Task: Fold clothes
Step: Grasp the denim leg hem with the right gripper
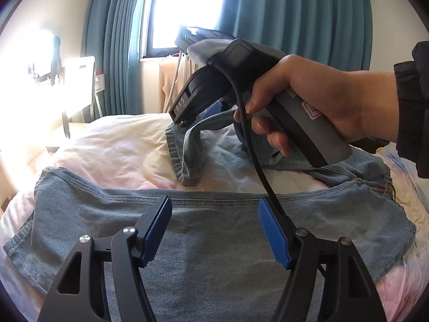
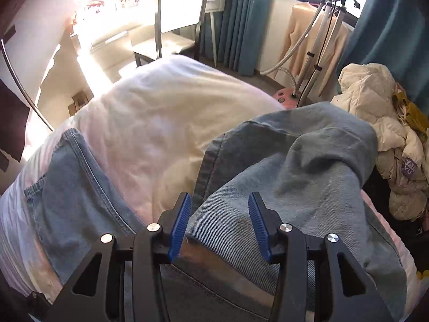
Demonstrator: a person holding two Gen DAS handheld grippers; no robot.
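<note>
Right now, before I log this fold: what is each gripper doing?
Left gripper: open, empty, above the jeans.
Right gripper: a raised fold of the jeans lies between its jaws; whether the pads grip it cannot be told.

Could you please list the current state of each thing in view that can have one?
Jeans: spread on the bed, one leg lifted and draped.
Left tongs: open, empty, above the denim.
Right tongs: gripping a bunched fold of denim.
Curtains: parted, window showing.
Puffer jacket: crumpled in a heap.
Sweater: hanging on the steamer stand.
</note>
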